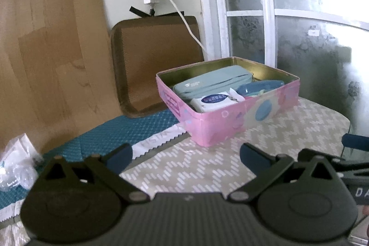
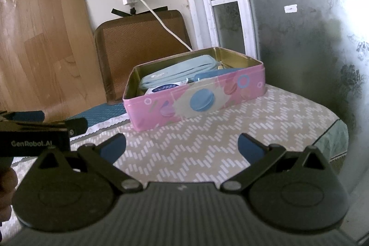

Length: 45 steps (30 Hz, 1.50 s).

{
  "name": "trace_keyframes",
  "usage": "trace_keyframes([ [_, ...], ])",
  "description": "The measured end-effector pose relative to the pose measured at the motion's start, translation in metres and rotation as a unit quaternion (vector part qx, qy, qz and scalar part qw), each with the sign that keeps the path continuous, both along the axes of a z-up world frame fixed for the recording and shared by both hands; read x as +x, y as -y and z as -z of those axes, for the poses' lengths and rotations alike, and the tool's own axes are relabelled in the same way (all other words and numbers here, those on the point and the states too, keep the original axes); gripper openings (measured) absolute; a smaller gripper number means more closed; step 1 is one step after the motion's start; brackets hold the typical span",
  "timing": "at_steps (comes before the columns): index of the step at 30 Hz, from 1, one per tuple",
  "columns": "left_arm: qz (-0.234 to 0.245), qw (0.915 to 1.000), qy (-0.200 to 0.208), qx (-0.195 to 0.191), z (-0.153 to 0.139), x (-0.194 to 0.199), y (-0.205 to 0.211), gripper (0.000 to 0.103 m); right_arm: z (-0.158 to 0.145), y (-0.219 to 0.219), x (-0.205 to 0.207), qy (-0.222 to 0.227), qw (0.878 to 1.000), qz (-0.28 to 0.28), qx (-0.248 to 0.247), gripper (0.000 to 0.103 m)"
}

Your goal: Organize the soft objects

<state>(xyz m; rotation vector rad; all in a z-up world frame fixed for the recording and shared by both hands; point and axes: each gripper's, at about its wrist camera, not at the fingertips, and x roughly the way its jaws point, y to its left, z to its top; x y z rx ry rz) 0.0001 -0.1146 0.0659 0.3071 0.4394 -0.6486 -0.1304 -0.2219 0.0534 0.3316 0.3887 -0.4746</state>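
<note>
Both grippers hang above the patterned tablecloth (image 2: 207,153), fingers spread wide, nothing between them. The left gripper (image 1: 185,153) and the right gripper (image 2: 181,146) sit side by side, close together.

Beyond both sets of fingertips, slightly right of centre for the left pair, stands the pink tin (image 1: 230,117), lid off. Inside lie a pale blue pouch (image 1: 212,82) toward the far left wall, a white wipes pack (image 1: 216,100) against the near wall, and a darker blue item (image 1: 258,87) to the right, partly hidden.

Far off the left gripper's left finger, a crumpled clear plastic bag (image 1: 16,163) lies on the teal mat (image 1: 129,130).

Judgement: the bag looks light, limp and slippery; a pinch on a bunched fold should hold better than on a flat face. The pouch and pack would yield under pressure; grip across their short width.

The tin's walls are stiff, so entry is best from above. Open cloth lies between fingers and tin; the table edge falls away right of the right gripper. A board (image 1: 46,50) and brown cushion (image 1: 156,57) close the far side.
</note>
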Motion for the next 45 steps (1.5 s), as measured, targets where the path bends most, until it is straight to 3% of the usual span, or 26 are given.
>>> trace_keyframes([
  [12, -0.009, 0.9996, -0.024, 0.012, 0.0074, 0.0041, 0.0035, 0.103, 0.0034, 0.0016, 0.0028, -0.005, 1.0, -0.003, 0.01, 0.103],
  [19, -0.02, 0.9997, -0.007, 0.014, 0.0075, 0.0026, 0.0044, 0.103, 0.0049, 0.0012, 0.0035, -0.008, 1.0, -0.005, 0.013, 0.103],
  [25, -0.025, 0.9996, 0.005, -0.005, 0.0034, 0.0027, -0.001, 0.103, 0.0047, 0.0008, 0.0032, -0.007, 1.0, -0.006, 0.013, 0.103],
  [45, -0.018, 0.9989, -0.04, 0.017, 0.0081, 0.0071, 0.0044, 0.103, 0.0054, -0.0024, 0.005, -0.008, 1.0, -0.014, 0.011, 0.103],
])
